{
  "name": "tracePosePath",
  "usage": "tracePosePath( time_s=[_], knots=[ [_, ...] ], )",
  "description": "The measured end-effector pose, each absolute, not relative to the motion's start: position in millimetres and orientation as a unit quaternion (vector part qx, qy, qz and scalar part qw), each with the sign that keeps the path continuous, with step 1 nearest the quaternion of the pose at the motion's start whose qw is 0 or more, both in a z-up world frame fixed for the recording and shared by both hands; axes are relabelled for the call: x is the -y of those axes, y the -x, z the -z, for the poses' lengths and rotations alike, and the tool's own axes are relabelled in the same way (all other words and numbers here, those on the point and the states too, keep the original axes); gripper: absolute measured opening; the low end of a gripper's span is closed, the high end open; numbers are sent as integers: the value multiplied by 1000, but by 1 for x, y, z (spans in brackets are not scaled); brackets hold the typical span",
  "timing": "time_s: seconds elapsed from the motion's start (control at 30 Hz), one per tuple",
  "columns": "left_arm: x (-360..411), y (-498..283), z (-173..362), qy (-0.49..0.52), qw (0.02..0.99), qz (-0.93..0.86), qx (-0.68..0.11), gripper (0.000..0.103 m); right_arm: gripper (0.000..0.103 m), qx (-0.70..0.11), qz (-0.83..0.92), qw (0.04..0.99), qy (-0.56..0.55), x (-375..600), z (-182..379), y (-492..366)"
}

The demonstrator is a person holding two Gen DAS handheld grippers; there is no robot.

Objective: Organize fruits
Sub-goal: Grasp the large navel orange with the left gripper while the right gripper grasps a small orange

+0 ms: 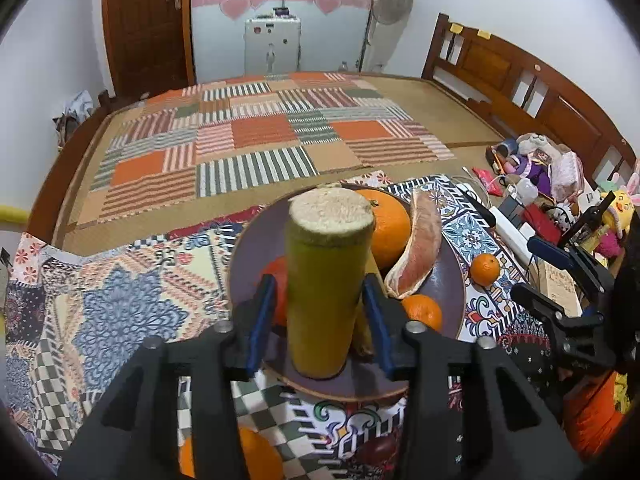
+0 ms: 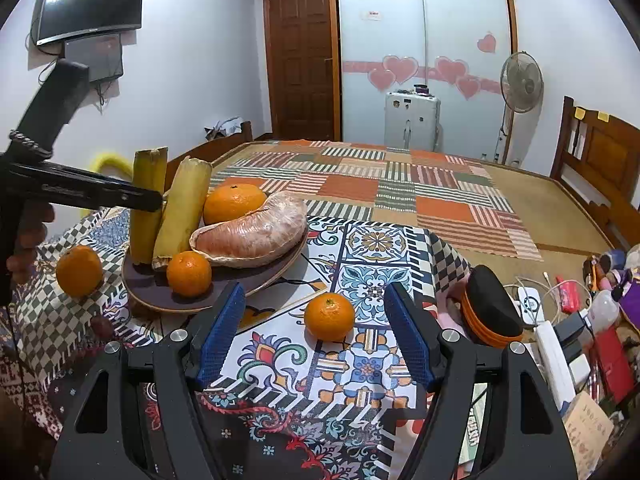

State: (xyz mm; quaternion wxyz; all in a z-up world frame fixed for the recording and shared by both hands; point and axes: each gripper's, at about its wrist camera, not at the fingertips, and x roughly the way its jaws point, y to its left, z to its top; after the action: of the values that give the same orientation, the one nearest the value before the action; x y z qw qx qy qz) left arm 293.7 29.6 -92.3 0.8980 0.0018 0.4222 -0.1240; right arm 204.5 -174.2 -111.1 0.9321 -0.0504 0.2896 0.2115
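A yellow-green sugarcane piece [image 1: 326,288] [image 2: 147,208] stands upright on the purple plate [image 1: 448,280] [image 2: 148,284]. My left gripper [image 1: 320,282] [image 2: 154,200] is open around it, with a gap at the left pad. A second cane piece [image 2: 182,216] leans beside it. The plate also holds a big orange [image 1: 386,232] [image 2: 234,202], a pomelo segment [image 1: 416,248] [image 2: 256,232] and a small mandarin [image 1: 424,310] [image 2: 189,274]. My right gripper [image 2: 316,294] [image 1: 524,267] is open, low over the patterned cloth, just short of a loose mandarin [image 2: 329,316] [image 1: 485,269].
Another mandarin [image 2: 79,270] lies on the cloth left of the plate. Toys, a power strip [image 2: 554,356] and a dark bottle [image 1: 596,216] crowd the right side. A black and orange thing [image 2: 492,312] sits by the right finger. Behind lies a bed with a patchwork mat [image 1: 256,140].
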Motion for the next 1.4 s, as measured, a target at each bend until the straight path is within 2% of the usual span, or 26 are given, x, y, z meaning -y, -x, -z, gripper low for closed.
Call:
tracePosePath(
  time_s=[0.3,0.53,0.6,0.67,0.8,1.3,1.4],
  knots=[
    [-72,-248,80,1,921,76,-382,65,69,-340,-225,912,42,175,118,-223],
    [-102,-221,104,15,913,50,-404,66,68,-365,-227,902,37,176,122,-234],
    [-104,-219,112,19,909,51,-413,67,62,-376,-230,897,43,173,126,-235],
    [-104,-218,119,25,903,62,-424,67,60,-384,-230,893,50,170,128,-236],
    [-97,-215,132,16,897,75,-435,74,52,-404,-234,883,56,168,132,-240],
    [-91,-216,158,24,889,78,-451,74,34,-434,-226,870,60,164,134,-248],
    [-93,-216,160,29,889,90,-449,66,34,-433,-226,870,65,162,134,-249]
  ],
)
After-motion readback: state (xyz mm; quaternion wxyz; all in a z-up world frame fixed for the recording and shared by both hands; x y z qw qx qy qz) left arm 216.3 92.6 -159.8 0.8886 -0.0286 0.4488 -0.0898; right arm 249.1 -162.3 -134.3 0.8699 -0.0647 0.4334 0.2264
